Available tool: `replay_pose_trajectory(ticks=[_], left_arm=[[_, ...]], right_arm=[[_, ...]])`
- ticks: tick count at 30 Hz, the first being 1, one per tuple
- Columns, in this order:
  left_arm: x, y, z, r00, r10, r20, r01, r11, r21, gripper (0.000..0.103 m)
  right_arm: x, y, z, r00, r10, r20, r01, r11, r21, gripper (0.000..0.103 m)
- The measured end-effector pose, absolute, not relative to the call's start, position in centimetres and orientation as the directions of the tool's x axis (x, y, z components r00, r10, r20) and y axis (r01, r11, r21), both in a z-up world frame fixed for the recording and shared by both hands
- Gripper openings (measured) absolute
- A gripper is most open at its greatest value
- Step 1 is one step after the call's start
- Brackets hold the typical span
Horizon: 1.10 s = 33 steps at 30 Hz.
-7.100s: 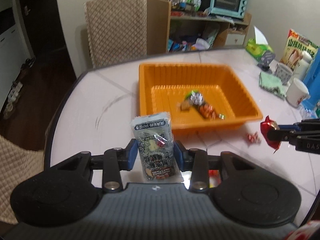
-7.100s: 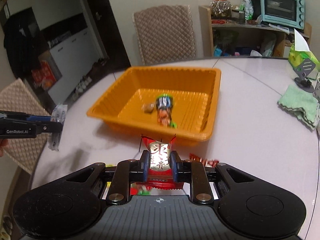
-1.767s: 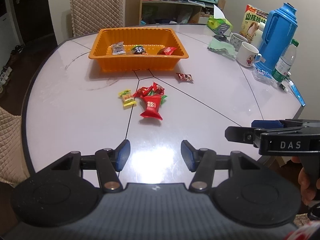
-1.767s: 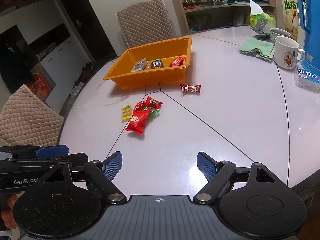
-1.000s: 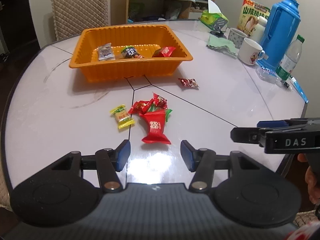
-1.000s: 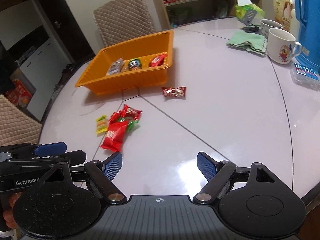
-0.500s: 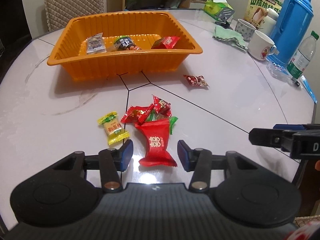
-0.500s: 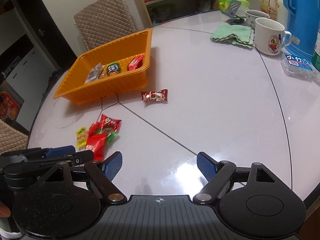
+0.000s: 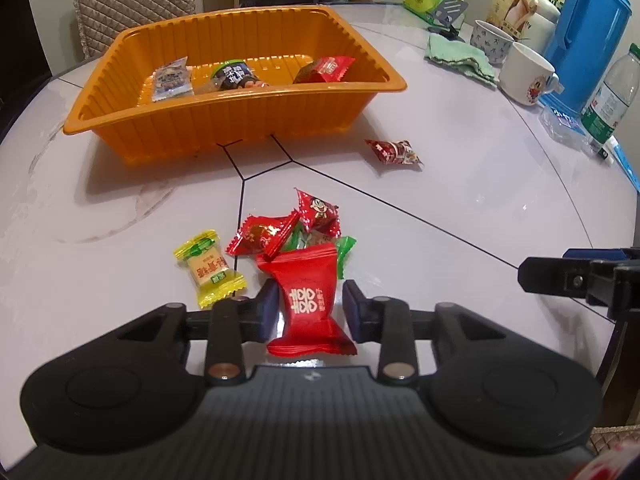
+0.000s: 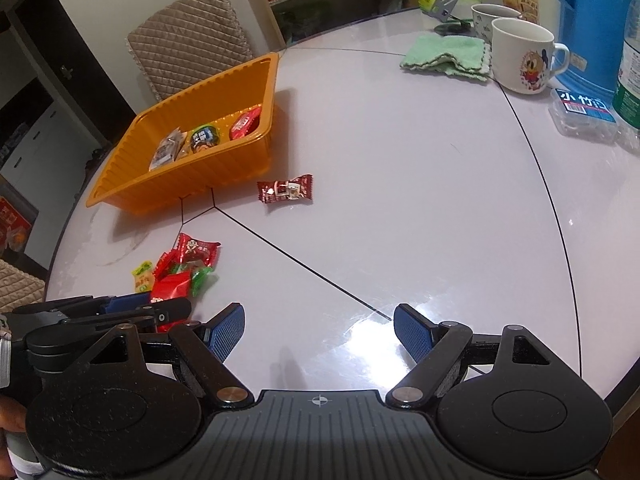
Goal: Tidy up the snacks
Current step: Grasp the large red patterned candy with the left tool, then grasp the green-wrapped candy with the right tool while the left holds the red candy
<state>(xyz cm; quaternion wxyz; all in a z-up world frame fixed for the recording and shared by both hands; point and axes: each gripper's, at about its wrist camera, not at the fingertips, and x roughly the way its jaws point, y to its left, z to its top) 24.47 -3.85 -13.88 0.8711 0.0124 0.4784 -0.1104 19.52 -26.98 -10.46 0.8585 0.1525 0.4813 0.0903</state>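
In the left wrist view your left gripper (image 9: 307, 310) sits low over the table (image 9: 460, 184) with its blue pads parted on either side of the big red candy (image 9: 309, 298), a sliver of gap at each flank, so nothing is gripped yet; straddling the wrapper's waist seems the point, since that narrow middle should pinch more surely than the flared ends. Just ahead of your fingertips lie the small red candies (image 9: 288, 224), the yellow candy (image 9: 208, 266) ahead to their left, a lone dark red candy (image 9: 394, 151) farther ahead to the right, and beyond them the orange tray (image 9: 224, 120), already holding three packets. In the right wrist view your right gripper (image 10: 319, 334) hovers with its jaws wide apart and empty, over bare table, probably kept clear so the left can work; the pile is ahead to its left, the dark red candy (image 10: 286, 190) nearly straight ahead
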Motion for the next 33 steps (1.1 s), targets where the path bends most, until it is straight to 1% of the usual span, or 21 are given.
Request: replay_pose_trajectory(ticks=[1, 3, 8, 18, 22, 28, 29, 30, 33], left_arm=[[24.5, -3.8, -13.9, 0.517, -0.181, -0.837, 0.203, 0.975, -0.086, 0.030], [24.5, -3.7, -14.0, 0.515, -0.184, -0.837, 0.203, 0.975, -0.090, 0.024], [24.3, -3.4, -13.8, 0.514, -0.195, -0.835, 0.201, 0.974, -0.104, 0.022], [22.6, -1.8, -12.2, 0.535, -0.201, -0.820, 0.180, 0.976, -0.121, 0.021], [22.0, -0.4, -11.5, 0.545, -0.180, -0.819, 0.146, 0.982, -0.119, 0.021], [21.8, 2.0, -10.8, 0.568, -0.136, -0.811, 0.076, 0.991, -0.113, 0.021], [21.8, 2.4, -10.6, 0.571, -0.129, -0.811, 0.067, 0.992, -0.112, 0.021], [21.7, 2.8, -10.5, 0.574, -0.123, -0.810, 0.058, 0.992, -0.110, 0.021], [21.6, 3.6, -10.2, 0.582, -0.112, -0.806, 0.041, 0.993, -0.109, 0.021]], right_arm=[[19.5, -27.0, -10.5, 0.520, 0.302, -0.799, -0.006, 0.937, 0.350, 0.081], [19.6, -27.1, -10.6, 0.518, 0.302, -0.800, -0.004, 0.936, 0.351, 0.081], [19.7, -26.9, -10.6, 0.517, 0.309, -0.799, -0.016, 0.936, 0.352, 0.081], [19.7, -25.7, -10.6, 0.531, 0.329, -0.781, -0.085, 0.938, 0.337, 0.081], [20.0, -24.7, -10.5, 0.541, 0.367, -0.756, -0.149, 0.927, 0.343, 0.081], [21.0, -22.1, -10.5, 0.539, 0.453, -0.710, -0.289, 0.891, 0.349, 0.080], [21.2, -21.6, -10.5, 0.537, 0.468, -0.702, -0.311, 0.883, 0.351, 0.077], [21.4, -21.0, -10.6, 0.533, 0.484, -0.694, -0.335, 0.874, 0.352, 0.072], [22.2, -19.4, -10.9, 0.514, 0.513, -0.688, -0.394, 0.853, 0.341, 0.066]])
